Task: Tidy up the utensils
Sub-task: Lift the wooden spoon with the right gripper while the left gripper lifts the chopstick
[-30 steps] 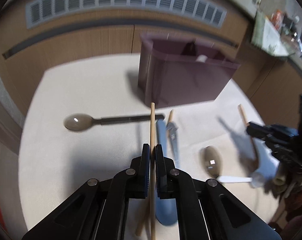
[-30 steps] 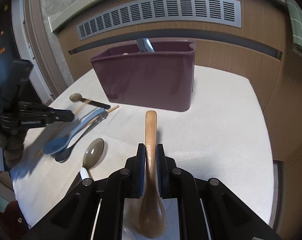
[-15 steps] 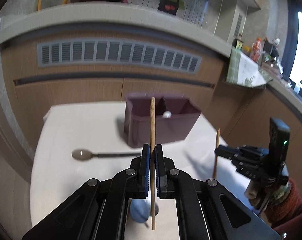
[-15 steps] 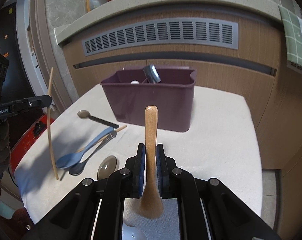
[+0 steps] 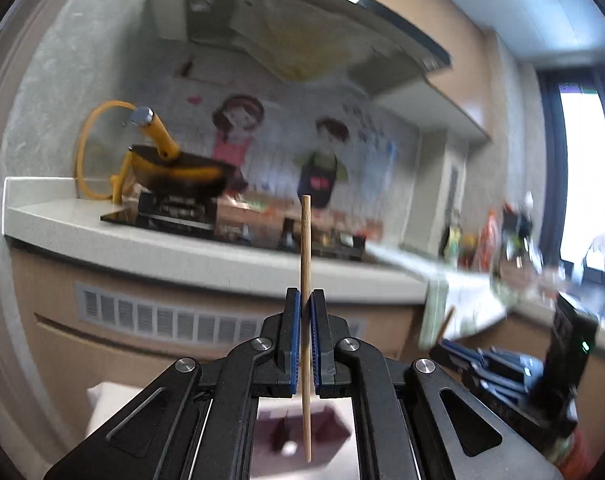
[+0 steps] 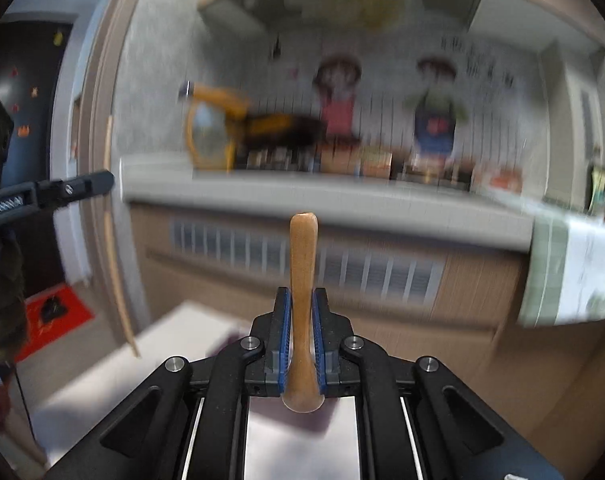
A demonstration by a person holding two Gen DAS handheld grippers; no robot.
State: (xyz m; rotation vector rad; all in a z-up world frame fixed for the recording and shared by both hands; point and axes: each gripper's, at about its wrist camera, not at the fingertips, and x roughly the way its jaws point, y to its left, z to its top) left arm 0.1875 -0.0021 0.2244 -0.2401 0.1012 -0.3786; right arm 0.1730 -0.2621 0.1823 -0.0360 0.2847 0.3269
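Utensils under inspection: two, both off the table and upright. Below your left gripper (image 5: 305,340) sits the maroon organizer bin (image 5: 334,424), partly hidden. Your right gripper (image 6: 302,336) has its jaws clamped on the wooden spoon (image 6: 302,276), handle upward, bowl below the pads. Your left jaws are closed on the thin wooden chopstick (image 5: 305,248), its lower tip over the bin.

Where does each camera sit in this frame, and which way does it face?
Left wrist: on the left gripper, facing the kitchen counter; jaws clamp a chopstick; right gripper at right.
Right wrist: on the right gripper, facing the same counter; jaws clamp a wooden spoon; left gripper at left.
Shared: counter, wall drawings.
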